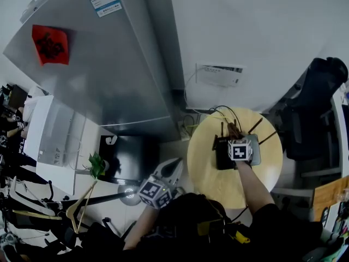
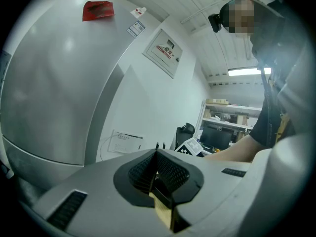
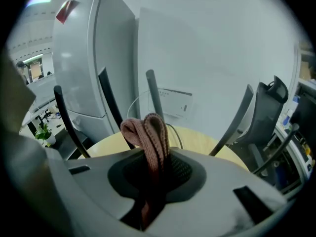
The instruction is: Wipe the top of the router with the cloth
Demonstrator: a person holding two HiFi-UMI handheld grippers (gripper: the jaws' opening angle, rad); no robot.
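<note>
The right gripper [image 3: 157,156] has its fingers [image 3: 181,170] clamped on a brownish-pink cloth [image 3: 148,131]. A folded loop of it stands up out of the grip, and the rest runs down between the fingers. In the head view this gripper sits over the black router [image 1: 222,156], which lies on the round pale-wood bench [image 1: 212,179], a little toward 12 o'clock of the bench's middle. Whether the cloth touches the router's top cannot be told.

In the right gripper view four thin antennas [image 3: 111,104] rise around the cloth: two at 10 o'clock, one at 12 and one at 2. The bench top shows behind them.

The left gripper [image 2: 157,157] is off the bench, at about 8 o'clock of it, with its fingers [image 2: 174,173] pressed together and nothing between them. It points toward the wall.

A big grey fridge [image 1: 92,75] fills the head view from 9 to 12 o'clock, with a red paper [image 1: 50,45] stuck on it. A dark chair [image 1: 322,100] stands at 2 o'clock of the bench, and a small green plant [image 1: 96,165] is on the floor well off at 9 o'clock.
</note>
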